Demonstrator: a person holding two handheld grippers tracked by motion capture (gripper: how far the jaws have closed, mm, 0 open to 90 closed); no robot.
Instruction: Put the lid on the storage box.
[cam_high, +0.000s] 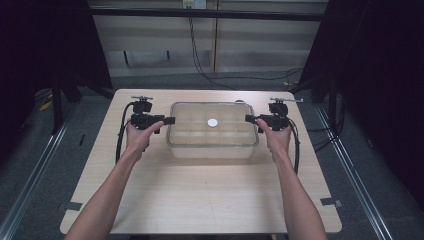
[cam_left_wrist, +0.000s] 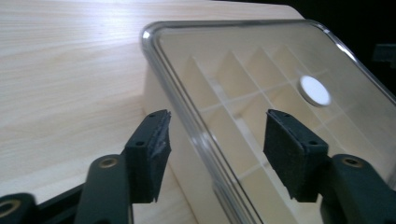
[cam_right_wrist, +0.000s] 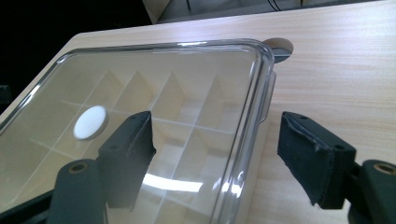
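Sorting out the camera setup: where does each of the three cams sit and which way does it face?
High view: above the person's side, looking forward and down on the table; both forearms, left gripper and right gripper show.
Left gripper view: rides the left gripper, looks along its open fingers straddling the clear box edge.
Right gripper view: rides the right gripper, its open fingers straddling the box's opposite edge.
Shared: the box lid's white disc.
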